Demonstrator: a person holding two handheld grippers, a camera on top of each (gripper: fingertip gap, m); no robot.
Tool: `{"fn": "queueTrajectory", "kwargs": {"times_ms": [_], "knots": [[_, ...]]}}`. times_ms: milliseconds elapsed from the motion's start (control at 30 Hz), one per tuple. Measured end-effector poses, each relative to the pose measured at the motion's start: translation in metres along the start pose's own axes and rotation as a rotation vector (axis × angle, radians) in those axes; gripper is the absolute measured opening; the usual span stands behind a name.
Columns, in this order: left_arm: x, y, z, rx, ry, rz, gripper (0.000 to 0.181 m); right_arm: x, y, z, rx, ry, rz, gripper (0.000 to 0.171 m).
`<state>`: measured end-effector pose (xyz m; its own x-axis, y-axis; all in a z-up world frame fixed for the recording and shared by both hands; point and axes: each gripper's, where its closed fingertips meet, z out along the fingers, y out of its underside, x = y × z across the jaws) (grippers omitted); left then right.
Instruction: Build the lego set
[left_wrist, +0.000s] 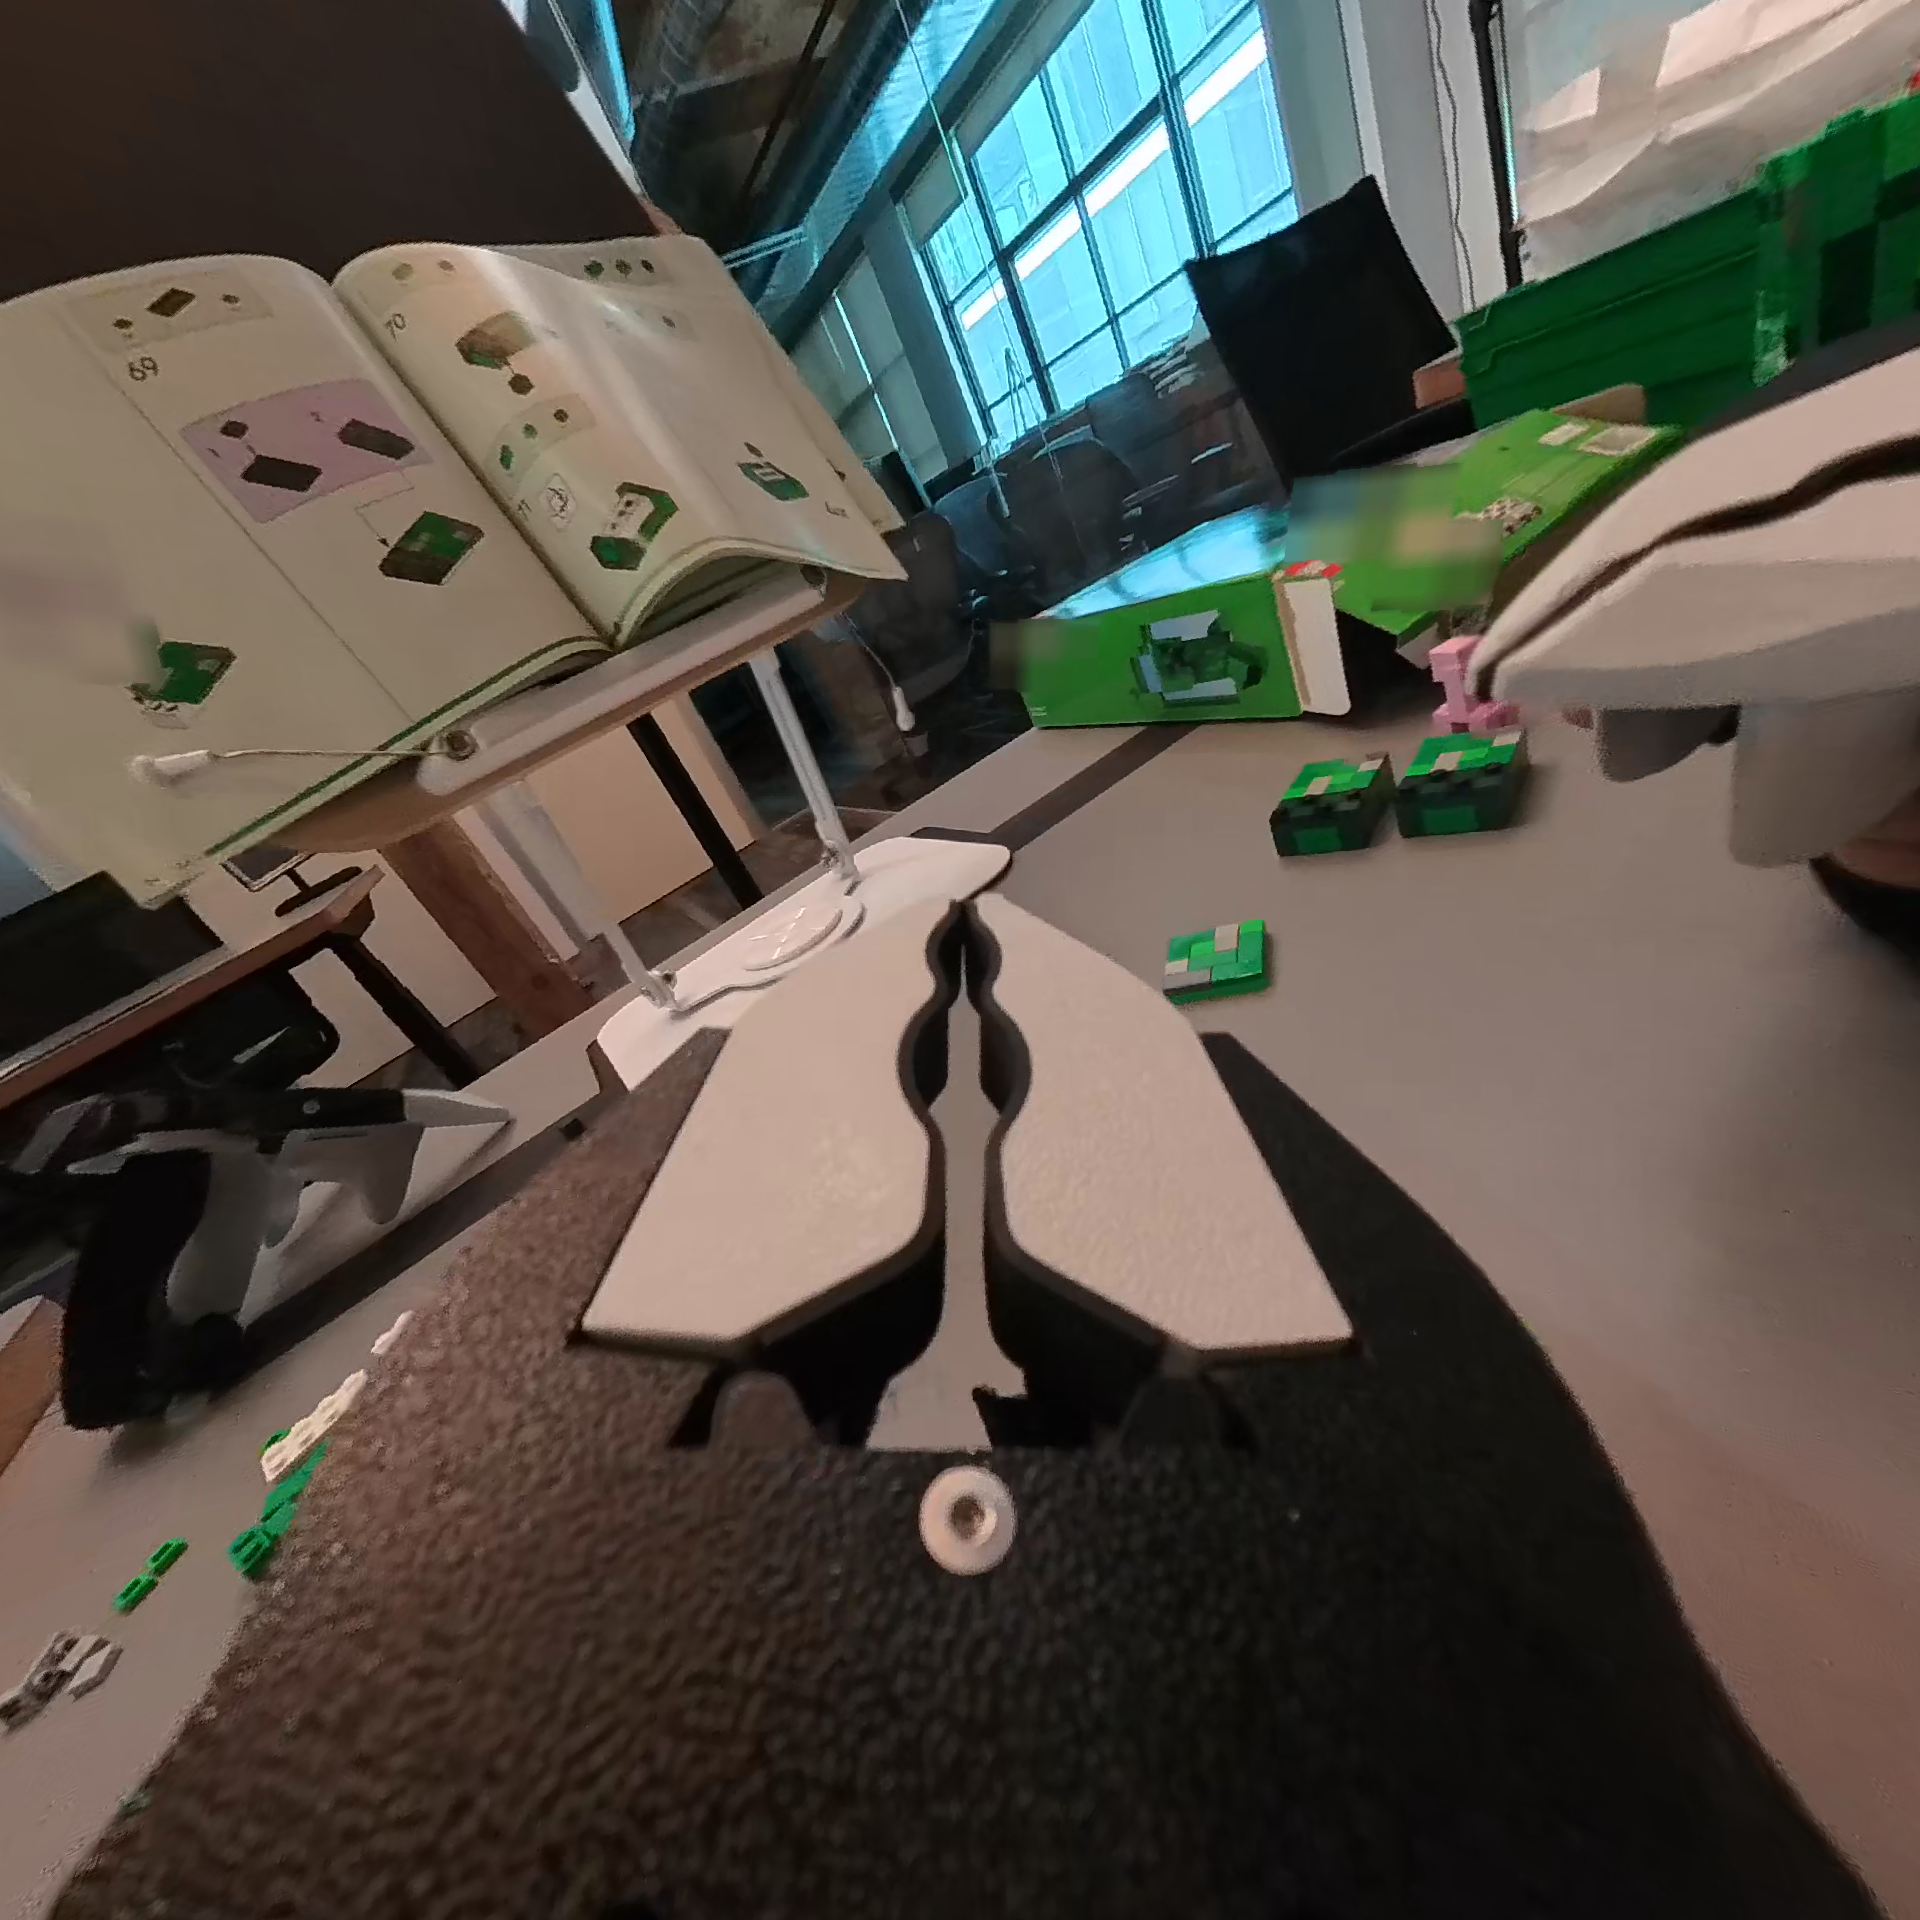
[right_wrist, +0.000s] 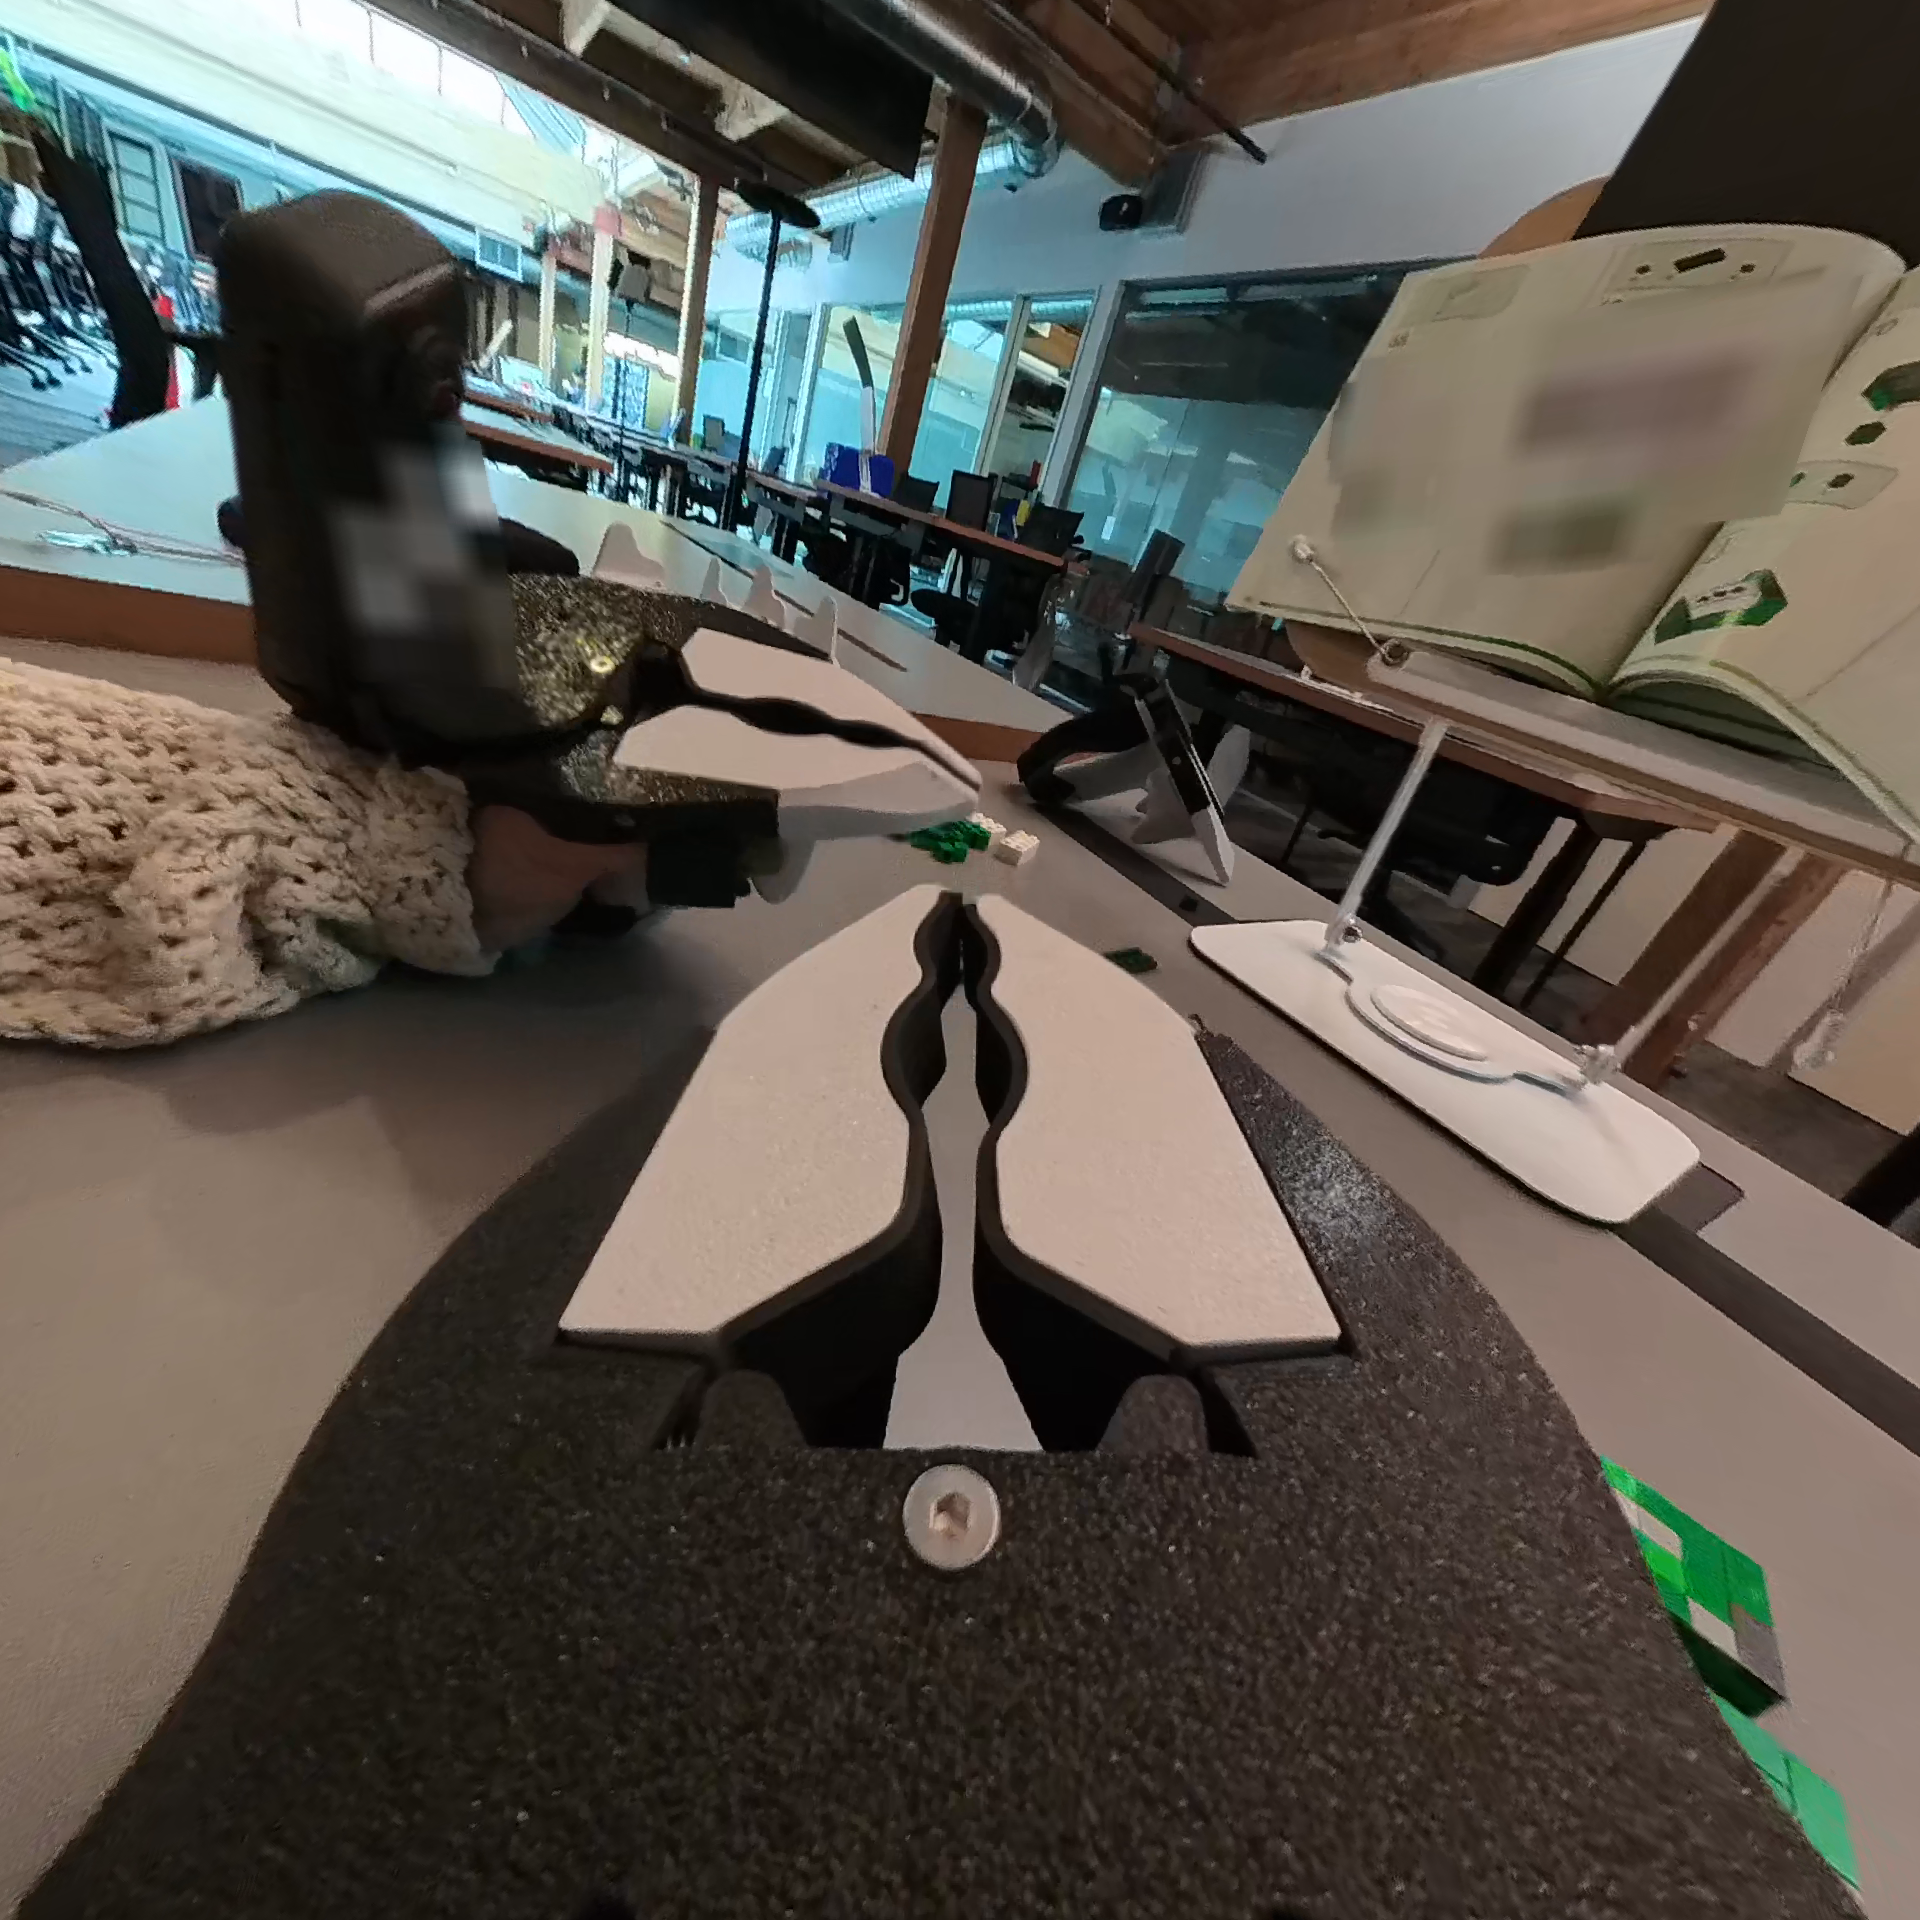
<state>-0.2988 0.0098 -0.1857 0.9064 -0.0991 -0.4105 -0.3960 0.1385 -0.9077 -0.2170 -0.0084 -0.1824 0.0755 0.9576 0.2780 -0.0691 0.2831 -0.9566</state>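
Both grippers empty, pieces waiting on the grey table (left_wrist: 1455, 1091).

The instruction book (left_wrist: 436, 499) sits propped open on its stand, likely so the steps stay readable; two green blocks (left_wrist: 1397, 790) and a flat green plate (left_wrist: 1218, 961) lie apart; left gripper (left_wrist: 964, 914) and right gripper (right_wrist: 961, 906) pressed together, pinching nothing.

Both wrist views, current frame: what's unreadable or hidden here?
- Left wrist view: loose green and white lego pieces partly hidden behind the left gripper's black body.
- Left wrist view: pink lego figure partly covered by the right gripper's white tip.
- Right wrist view: green pixel-patterned lego build cut off by the right edge and the gripper body.
- Both: jaws look closed, empty.
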Motion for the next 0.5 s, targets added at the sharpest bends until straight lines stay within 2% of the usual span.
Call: {"fn": "queueTrajectory", "kwargs": {"times_ms": [200, 367, 500], "knots": [[-0.015, -0.003, -0.012, 0.038, -0.017, -0.058, 0.0, 0.012, 0.011, 0.005, -0.096, 0.094, 0.024, 0.005], [-0.025, -0.001, -0.024, 0.043, -0.023, -0.024, 0.0, -0.008, 0.025, 0.015, -0.254, 0.02, 0.096, 0.012], [-0.04, 0.003, -0.027, 0.038, -0.067, -0.068, 0.0, -0.044, 0.056, 0.031, -0.533, -0.076, 0.234, 0.047]]}}
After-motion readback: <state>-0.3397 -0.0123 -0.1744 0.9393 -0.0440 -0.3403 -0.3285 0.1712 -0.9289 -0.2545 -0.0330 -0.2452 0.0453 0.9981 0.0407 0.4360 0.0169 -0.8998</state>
